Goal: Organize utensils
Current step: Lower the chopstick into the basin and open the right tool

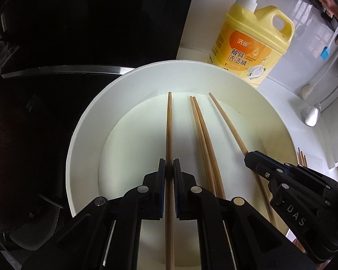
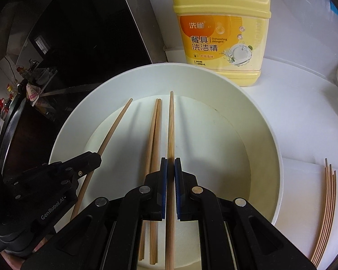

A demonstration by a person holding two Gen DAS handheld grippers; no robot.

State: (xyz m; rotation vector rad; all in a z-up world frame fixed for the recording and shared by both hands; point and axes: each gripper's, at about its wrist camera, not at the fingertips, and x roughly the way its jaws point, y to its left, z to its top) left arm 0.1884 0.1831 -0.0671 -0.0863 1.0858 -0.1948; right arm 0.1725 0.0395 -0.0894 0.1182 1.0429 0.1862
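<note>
A white basin point(image 1: 85, 121) point(image 2: 270, 135) holds several wooden chopsticks. My left gripper point(image 1: 169, 168) is shut on one chopstick point(image 1: 169, 123) and holds it over the basin; it also shows at the left of the right wrist view point(image 2: 94, 159) with that chopstick point(image 2: 117, 121). My right gripper point(image 2: 170, 167) is shut on another chopstick point(image 2: 171, 121); it shows in the left wrist view point(image 1: 250, 157) with that chopstick point(image 1: 227, 121). A pair of chopsticks point(image 1: 202, 130) point(image 2: 155, 130) lies in the basin between them.
A yellow dishwashing detergent bottle point(image 1: 252, 40) point(image 2: 225, 33) stands behind the basin on the white counter point(image 2: 304, 112). Several chopsticks point(image 2: 326, 213) lie on the counter at right. Spoons point(image 1: 313, 114) hang at far right. A black stove point(image 1: 45, 112) is to the left.
</note>
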